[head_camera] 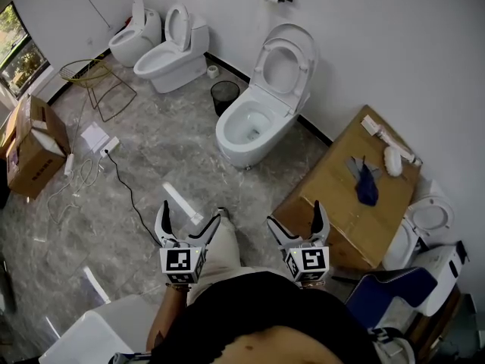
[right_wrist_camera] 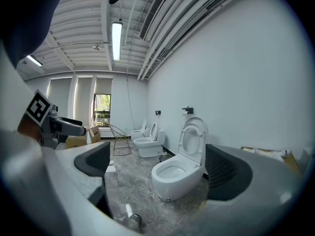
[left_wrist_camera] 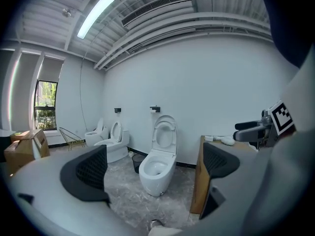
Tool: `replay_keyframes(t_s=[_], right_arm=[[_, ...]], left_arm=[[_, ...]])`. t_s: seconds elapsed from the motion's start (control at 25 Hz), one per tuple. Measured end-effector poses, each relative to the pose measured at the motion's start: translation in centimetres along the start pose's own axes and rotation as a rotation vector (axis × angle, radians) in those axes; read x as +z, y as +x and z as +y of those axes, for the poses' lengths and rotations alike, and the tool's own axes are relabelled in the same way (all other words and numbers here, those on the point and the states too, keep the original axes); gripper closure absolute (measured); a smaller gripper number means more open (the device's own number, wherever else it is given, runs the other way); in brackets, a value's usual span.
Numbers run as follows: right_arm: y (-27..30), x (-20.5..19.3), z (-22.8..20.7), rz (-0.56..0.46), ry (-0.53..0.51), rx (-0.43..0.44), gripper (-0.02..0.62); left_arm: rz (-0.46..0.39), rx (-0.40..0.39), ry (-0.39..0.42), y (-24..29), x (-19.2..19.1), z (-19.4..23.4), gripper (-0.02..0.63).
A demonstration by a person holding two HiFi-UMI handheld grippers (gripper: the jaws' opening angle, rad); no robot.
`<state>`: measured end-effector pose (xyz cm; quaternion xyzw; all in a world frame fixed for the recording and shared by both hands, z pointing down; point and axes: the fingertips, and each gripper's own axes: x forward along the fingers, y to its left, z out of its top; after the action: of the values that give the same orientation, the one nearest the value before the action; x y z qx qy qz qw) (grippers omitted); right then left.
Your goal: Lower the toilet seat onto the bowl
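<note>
A white toilet bowl [head_camera: 246,131] stands against the far wall with its seat [head_camera: 282,65] raised upright against the lid. The same bowl [left_wrist_camera: 155,173] and raised seat [left_wrist_camera: 165,134] show ahead in the left gripper view, and the bowl [right_wrist_camera: 174,178] with its seat [right_wrist_camera: 193,137] in the right gripper view. My left gripper [head_camera: 188,224] and right gripper [head_camera: 299,222] are held close to my body, well short of the toilet. Both are open with nothing between their jaws.
A black waste bin [head_camera: 225,95] stands left of the bowl. A cardboard box [head_camera: 350,188] with a blue cloth and a brush is at the right. Two more toilets [head_camera: 170,55] stand at the far left. A wire frame [head_camera: 98,82], a carton [head_camera: 30,146] and cables lie on the floor.
</note>
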<state>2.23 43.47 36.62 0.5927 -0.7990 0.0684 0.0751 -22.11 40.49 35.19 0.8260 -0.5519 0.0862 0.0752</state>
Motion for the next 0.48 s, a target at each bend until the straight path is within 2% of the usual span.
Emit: replay_keyframes(t_s=[0.28, 0.48], right_arm=[[2.8, -0.2, -0.9, 0.008, -0.013, -0.013, 0.012], [6.1, 0.6, -2.0, -0.008, -0.023, -0.008, 0.012]], left_arm=[[0.014, 0.009, 0.000, 2.8, -0.1, 1.5, 0.029], [0.019, -0.013, 0.022, 6.5, 0.5, 2.4, 0.029]])
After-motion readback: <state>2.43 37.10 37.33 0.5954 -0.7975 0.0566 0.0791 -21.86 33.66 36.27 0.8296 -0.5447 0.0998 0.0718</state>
